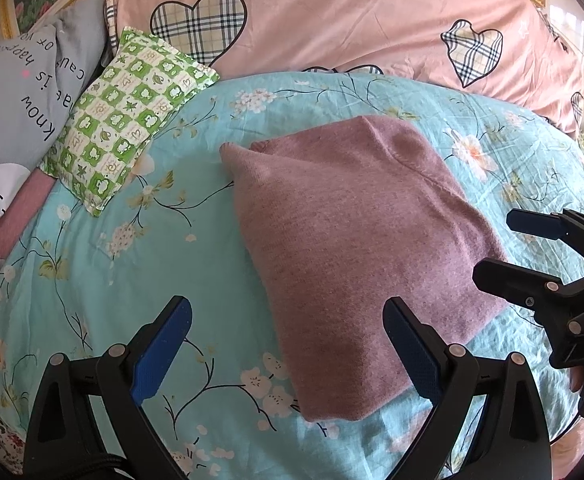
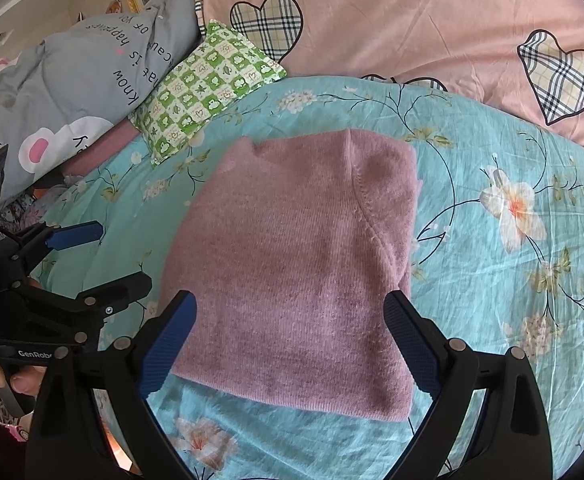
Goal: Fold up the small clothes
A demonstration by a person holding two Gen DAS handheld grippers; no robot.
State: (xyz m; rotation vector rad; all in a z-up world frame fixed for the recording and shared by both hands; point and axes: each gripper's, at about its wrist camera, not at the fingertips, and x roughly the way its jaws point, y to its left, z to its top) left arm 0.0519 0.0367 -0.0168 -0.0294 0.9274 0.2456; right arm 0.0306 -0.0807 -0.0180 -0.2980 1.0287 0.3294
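A mauve knitted garment [image 1: 356,248] [image 2: 296,264] lies folded into a rough rectangle on the turquoise flowered bedsheet [image 1: 131,264] [image 2: 492,300]. My left gripper [image 1: 287,344] is open and held above the sheet, at the garment's near left edge, with nothing between its blue pads. My right gripper [image 2: 289,340] is open too, held over the garment's near edge and holding nothing. Each gripper shows in the other's view: the right gripper [image 1: 504,244] at the garment's right side, the left gripper [image 2: 119,256] at its left side.
A green checked small pillow [image 1: 127,116] [image 2: 207,88] lies at the back left. Behind it is a grey printed quilt [image 1: 15,92] [image 2: 75,88], and a pink duvet with plaid hearts [image 1: 352,24] [image 2: 412,28] runs along the back. A person's fingers [image 2: 19,382] hold the left gripper's handle.
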